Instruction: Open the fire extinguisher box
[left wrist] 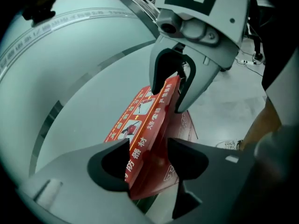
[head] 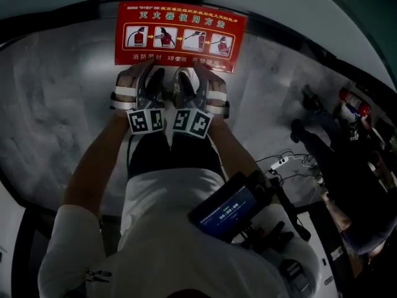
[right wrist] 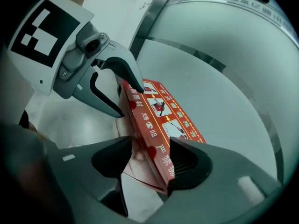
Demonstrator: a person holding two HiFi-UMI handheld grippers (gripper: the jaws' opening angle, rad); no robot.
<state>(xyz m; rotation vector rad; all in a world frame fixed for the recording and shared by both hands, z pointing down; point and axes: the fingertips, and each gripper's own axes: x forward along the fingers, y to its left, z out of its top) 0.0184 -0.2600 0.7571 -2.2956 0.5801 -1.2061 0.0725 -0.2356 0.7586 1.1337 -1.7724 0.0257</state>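
The red fire extinguisher box [head: 180, 36] lies at the top of the head view, its lid printed with white instruction pictures. My left gripper [head: 154, 79] and right gripper [head: 185, 78] sit side by side at its near edge. In the left gripper view the lid's front lip [left wrist: 140, 120] runs between my left gripper's [left wrist: 147, 164] wide jaws, against the left pad with a gap on the right. In the right gripper view the same lip [right wrist: 168, 115] stands between my right gripper's [right wrist: 152, 160] jaws, against the right pad with a gap on the left. Both are open.
The box stands on a grey marbled floor [head: 56, 104] against a pale wall. A red extinguisher [head: 355, 102] and dark gear lie at the right, with white cables [head: 285, 161] nearer. A screen device [head: 226, 210] hangs at the person's chest.
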